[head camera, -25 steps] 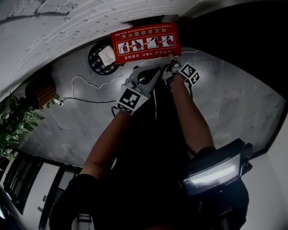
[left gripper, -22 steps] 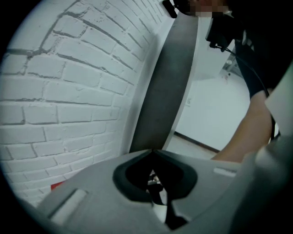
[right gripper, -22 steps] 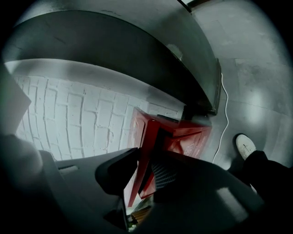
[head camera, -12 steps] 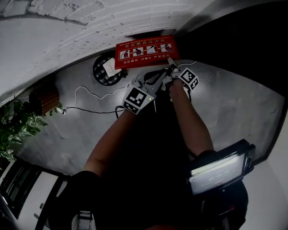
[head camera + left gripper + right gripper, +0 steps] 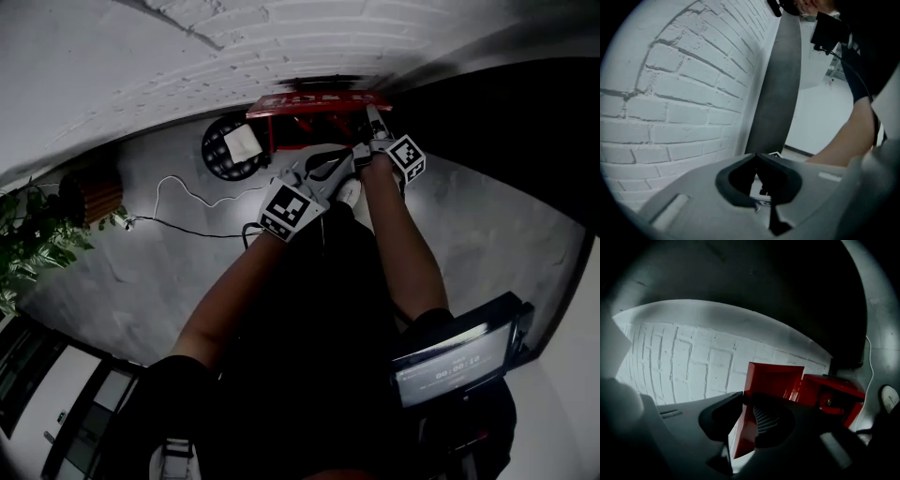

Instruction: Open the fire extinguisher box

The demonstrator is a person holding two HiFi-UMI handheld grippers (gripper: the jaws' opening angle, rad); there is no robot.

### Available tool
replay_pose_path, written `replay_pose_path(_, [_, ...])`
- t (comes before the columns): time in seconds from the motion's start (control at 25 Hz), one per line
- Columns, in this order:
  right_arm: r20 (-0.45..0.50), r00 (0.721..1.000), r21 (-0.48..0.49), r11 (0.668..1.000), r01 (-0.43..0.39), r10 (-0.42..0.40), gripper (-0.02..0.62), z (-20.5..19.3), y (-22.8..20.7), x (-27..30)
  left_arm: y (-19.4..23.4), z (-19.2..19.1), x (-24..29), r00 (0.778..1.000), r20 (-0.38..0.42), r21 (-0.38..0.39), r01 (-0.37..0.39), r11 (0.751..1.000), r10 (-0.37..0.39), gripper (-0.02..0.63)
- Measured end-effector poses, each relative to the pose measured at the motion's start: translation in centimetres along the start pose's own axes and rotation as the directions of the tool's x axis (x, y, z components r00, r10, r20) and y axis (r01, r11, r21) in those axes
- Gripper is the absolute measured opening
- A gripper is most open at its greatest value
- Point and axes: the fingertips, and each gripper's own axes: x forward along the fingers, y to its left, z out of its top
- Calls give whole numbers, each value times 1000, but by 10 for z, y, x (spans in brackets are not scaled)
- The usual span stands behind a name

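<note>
Right gripper view, fire extinguisher box (image 5: 836, 390): red, open, at the foot of the white brick wall (image 5: 684, 362); a red rounded body (image 5: 829, 401) shows inside, too dark to tell more.
Lid (image 5: 774, 379): red, standing raised, left of the box, with its hollow inner side toward the camera.
Right claw (image 5: 746, 401): its jaws are closing; the lid's edge is between them and the pads press on it.
Left claw (image 5: 756, 155): jaws together, nothing between them; it points toward the brick wall.
Head view, places: the box is far, against the wall; the right claw is at its right end on the lid, the left claw just near of the box.
</note>
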Motion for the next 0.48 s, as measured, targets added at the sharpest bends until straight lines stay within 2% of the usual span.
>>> replay_pose_path(0.48, [18,1000,-53,999,2,-1,54,31,19,65,34,3,-36,993,28,-29,-114,993,115,3])
